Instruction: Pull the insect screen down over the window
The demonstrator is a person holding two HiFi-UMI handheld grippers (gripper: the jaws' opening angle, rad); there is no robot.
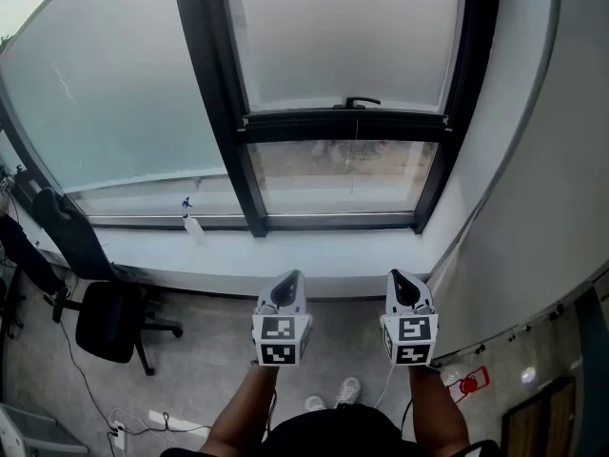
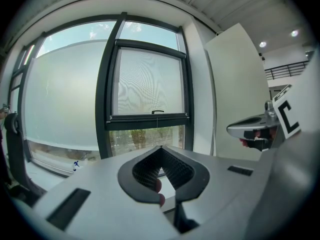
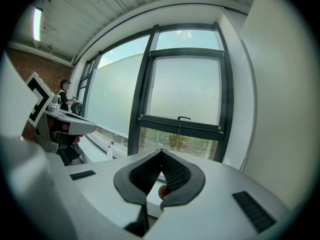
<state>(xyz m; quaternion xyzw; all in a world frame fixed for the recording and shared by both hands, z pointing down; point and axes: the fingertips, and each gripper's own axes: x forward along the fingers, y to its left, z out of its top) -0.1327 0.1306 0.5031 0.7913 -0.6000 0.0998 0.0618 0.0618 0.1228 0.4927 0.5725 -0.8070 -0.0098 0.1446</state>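
The grey mesh insect screen (image 1: 343, 36) covers the upper part of the dark-framed window. Its bottom bar (image 1: 344, 122) carries a small black handle (image 1: 360, 102), and a thin cord hangs below it. Under the bar the pane is bare and shows greenery outside. My left gripper (image 1: 288, 279) and right gripper (image 1: 400, 279) are held side by side, low and well short of the sill, both shut and empty. In the left gripper view the shut jaws (image 2: 161, 148) point at the handle (image 2: 157, 112). In the right gripper view the jaws (image 3: 161, 153) sit below the handle (image 3: 184, 118).
A spray bottle (image 1: 190, 219) stands on the white sill (image 1: 314, 255). A black office chair (image 1: 109, 317) is on the floor at the left, with cables and a power strip (image 1: 119, 434) nearby. A white wall (image 1: 533, 208) closes off the right side.
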